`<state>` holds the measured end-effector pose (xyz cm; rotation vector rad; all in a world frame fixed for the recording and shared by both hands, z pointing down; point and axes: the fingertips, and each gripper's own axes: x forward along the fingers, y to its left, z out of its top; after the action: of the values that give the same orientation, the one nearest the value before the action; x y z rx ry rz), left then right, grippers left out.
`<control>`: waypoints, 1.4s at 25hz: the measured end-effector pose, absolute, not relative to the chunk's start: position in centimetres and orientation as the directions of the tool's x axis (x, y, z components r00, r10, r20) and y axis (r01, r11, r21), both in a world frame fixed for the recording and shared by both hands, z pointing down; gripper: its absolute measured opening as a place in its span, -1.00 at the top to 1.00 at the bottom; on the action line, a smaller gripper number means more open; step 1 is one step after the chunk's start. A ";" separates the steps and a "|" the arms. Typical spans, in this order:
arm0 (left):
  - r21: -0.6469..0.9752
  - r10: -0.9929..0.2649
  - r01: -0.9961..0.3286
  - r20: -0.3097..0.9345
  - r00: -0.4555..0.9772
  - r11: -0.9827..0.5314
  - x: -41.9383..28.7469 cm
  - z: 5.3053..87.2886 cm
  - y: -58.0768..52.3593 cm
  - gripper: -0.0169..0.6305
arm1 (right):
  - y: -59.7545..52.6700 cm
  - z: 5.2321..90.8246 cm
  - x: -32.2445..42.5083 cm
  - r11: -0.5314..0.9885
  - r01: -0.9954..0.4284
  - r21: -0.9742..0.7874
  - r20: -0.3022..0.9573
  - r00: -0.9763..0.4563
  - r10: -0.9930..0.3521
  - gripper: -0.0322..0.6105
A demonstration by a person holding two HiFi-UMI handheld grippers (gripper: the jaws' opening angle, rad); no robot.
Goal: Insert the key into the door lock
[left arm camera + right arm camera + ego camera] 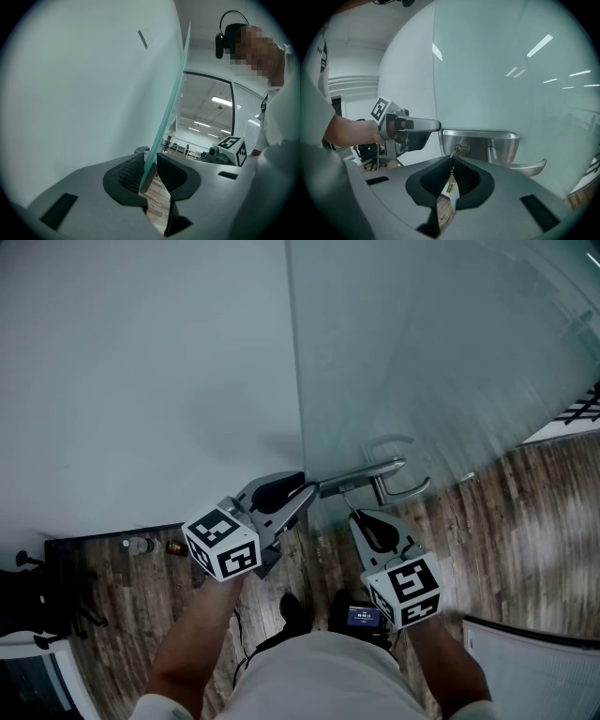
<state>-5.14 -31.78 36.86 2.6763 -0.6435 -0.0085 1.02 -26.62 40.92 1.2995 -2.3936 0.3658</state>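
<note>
While right claw (452, 159) clamps key (454, 151), tip at lock (483, 146) | left claw (150, 158) pinching door edge (171, 103)

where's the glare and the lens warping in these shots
Right gripper view: streaks of ceiling light glare on the glass door, the lock plate bows, and the key is a thin dark sliver. Left gripper view: the fisheye bends the door's edge and the corners go black. Head view: soft overall, with the floor hazy at right.
</note>
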 end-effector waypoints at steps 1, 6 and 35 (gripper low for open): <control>0.370 -0.439 -0.436 0.083 0.895 -0.820 -5.1 36.9 -31.8 0.66 | -26.6 40.9 1.0 0.535 -0.844 -0.040 0.454 -0.493 -0.742 0.83; 0.371 -0.440 -0.438 0.085 0.894 -0.819 -5.1 36.9 -31.8 0.66 | -26.5 40.7 1.1 0.533 -0.846 -0.031 0.448 -0.488 -0.749 0.83; 0.371 -0.450 -0.444 0.075 0.890 -0.816 -5.1 36.7 -31.7 0.66 | -28.6 41.7 0.0 0.524 -0.852 0.011 0.454 -0.462 -0.762 0.82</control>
<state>-5.07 -31.65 36.73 2.6744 -0.6578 -0.0224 0.01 -28.61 41.75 1.3250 -2.3626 0.3046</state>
